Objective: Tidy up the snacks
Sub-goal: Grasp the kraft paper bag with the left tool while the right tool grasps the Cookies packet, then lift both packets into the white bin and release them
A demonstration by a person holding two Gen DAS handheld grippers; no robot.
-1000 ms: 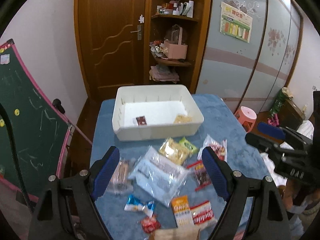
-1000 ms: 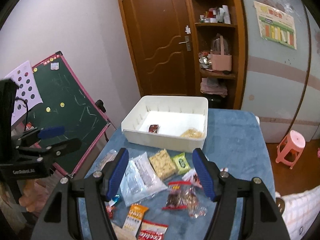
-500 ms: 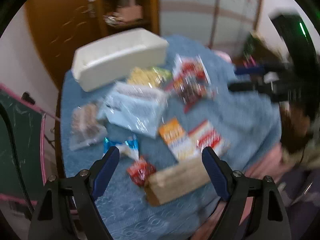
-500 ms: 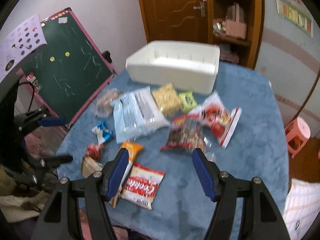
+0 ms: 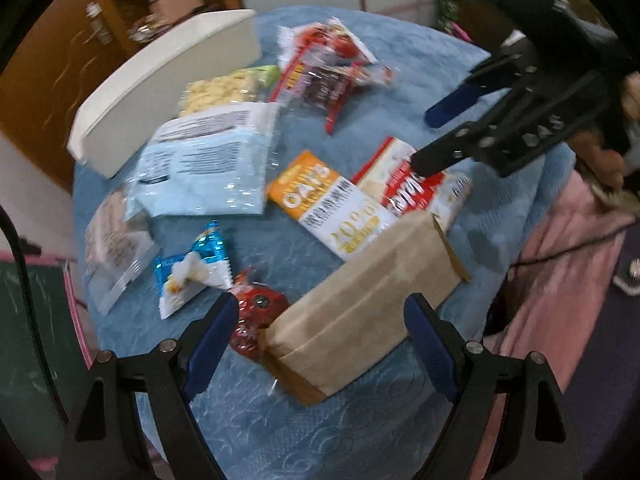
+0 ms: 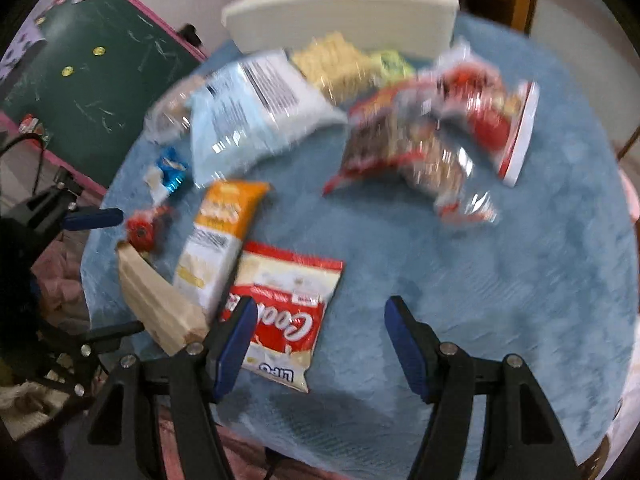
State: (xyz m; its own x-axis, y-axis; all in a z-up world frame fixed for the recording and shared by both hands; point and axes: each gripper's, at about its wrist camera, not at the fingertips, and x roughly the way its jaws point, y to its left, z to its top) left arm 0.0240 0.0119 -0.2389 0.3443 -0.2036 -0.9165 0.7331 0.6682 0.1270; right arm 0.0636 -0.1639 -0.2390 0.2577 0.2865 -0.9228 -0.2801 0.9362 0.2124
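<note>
Snack packets lie scattered on a blue cloth-covered table [image 5: 420, 60]. A brown paper bag [image 5: 360, 312] lies right in front of my open left gripper [image 5: 320, 340], between its fingers. A red-and-white cookie bag [image 6: 280, 308] lies by the left finger of my open right gripper [image 6: 320, 336]. An orange oats packet [image 5: 328, 200] lies beside it, also in the right wrist view [image 6: 220, 236]. A white bin [image 5: 160, 80] stands at the far edge. A large pale blue bag [image 5: 208, 160] lies in front of the bin.
A small red candy [image 5: 256, 320] and a blue-white wrapper [image 5: 192, 272] lie left of the paper bag. Red clear-window packets [image 6: 440, 128] lie at the right. A green chalkboard [image 6: 88, 72] stands left of the table. The right gripper shows in the left wrist view [image 5: 440, 136].
Both grippers have come down and forward over the near end of the table. The left now straddles the paper bag; the right is at the cookie bag. Both stay open.
</note>
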